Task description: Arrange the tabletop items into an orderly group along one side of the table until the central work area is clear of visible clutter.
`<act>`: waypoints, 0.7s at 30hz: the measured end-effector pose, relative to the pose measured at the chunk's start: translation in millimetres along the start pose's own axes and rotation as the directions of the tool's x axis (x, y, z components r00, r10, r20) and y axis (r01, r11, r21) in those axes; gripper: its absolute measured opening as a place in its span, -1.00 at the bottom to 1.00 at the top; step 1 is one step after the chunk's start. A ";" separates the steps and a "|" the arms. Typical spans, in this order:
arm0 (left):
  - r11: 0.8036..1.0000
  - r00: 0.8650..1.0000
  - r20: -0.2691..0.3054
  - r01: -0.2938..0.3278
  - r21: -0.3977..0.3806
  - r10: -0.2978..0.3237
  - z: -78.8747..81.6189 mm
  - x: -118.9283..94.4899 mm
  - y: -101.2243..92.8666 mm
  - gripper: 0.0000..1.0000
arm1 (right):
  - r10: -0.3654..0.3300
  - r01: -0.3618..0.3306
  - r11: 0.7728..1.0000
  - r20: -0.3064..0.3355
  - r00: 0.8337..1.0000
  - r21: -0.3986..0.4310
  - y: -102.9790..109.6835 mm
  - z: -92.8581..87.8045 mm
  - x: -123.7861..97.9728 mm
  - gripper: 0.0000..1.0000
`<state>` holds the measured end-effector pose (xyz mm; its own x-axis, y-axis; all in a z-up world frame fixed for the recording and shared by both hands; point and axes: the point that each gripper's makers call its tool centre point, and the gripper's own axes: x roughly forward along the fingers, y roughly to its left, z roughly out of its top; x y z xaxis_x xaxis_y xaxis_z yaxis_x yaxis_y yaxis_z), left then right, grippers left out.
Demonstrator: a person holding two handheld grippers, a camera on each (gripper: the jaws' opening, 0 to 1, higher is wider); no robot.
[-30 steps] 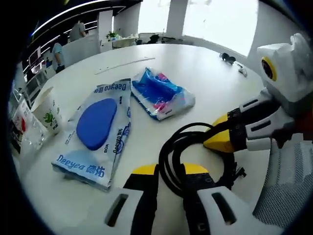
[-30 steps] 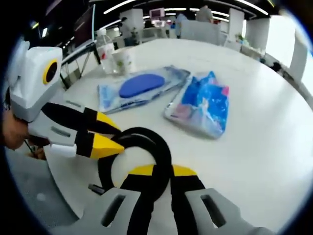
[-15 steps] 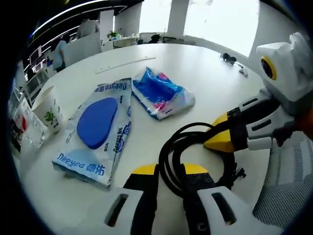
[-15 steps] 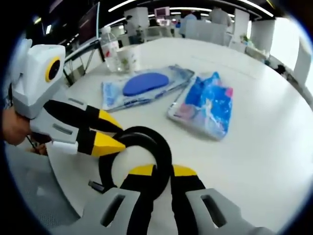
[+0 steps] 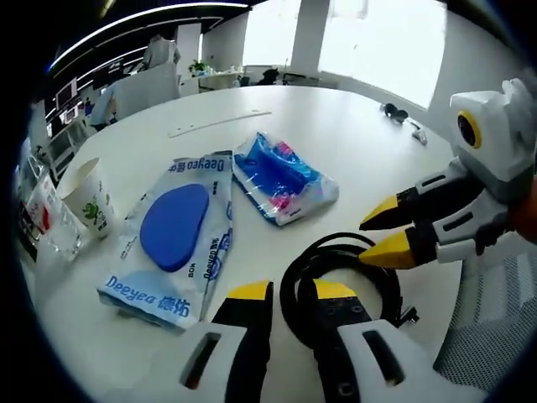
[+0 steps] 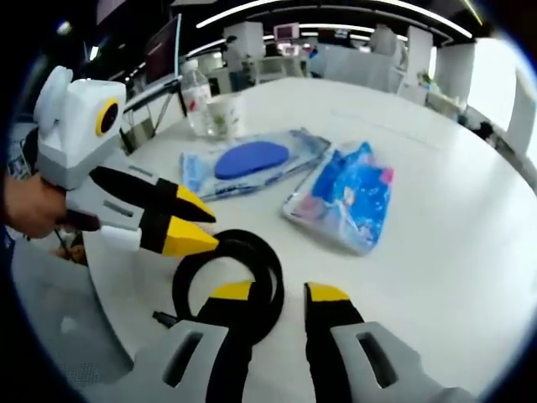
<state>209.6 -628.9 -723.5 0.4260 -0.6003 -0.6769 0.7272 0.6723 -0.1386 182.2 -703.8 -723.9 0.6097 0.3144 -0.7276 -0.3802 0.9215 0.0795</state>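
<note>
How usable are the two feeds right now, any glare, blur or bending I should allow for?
Left gripper view: windows behind blow out to white and put a sheen on the table; the "Deeyea" print on the wipes pack stays readable.
Right gripper view: even ceiling strip light, soft shadow under the black cable coil; the bottle and background desks are soft.
Both views: fisheye curves the table edge.

open-plan office with bright windows (image 5: 382, 42), ceiling strip lights (image 6: 252, 13), white pillars (image 5: 306, 38), and distant desks (image 6: 352, 59).
</note>
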 end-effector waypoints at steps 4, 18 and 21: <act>1.000 1.000 0.008 0.002 -0.001 -0.002 3.3 1.5 -1.4 -0.67 | -0.019 0.019 1.000 0.021 1.000 -0.001 -7.0 6.7 -5.6 -0.48; 1.000 0.999 0.045 0.011 0.007 -0.011 18.9 1.4 -2.0 -0.63 | -0.051 0.051 0.999 0.050 0.997 0.001 -20.4 22.6 -17.2 -0.43; 1.000 0.999 0.045 0.008 0.010 -0.009 19.6 0.4 1.3 -0.62 | -0.061 0.061 0.998 0.061 0.996 -0.004 -23.4 28.7 -19.4 -0.43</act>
<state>221.2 -636.7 -709.8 0.4434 -0.6251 -0.6424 0.7362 0.6628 -0.1368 199.2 -725.0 -692.1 0.6729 0.2709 -0.6884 -0.3451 0.9380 0.0319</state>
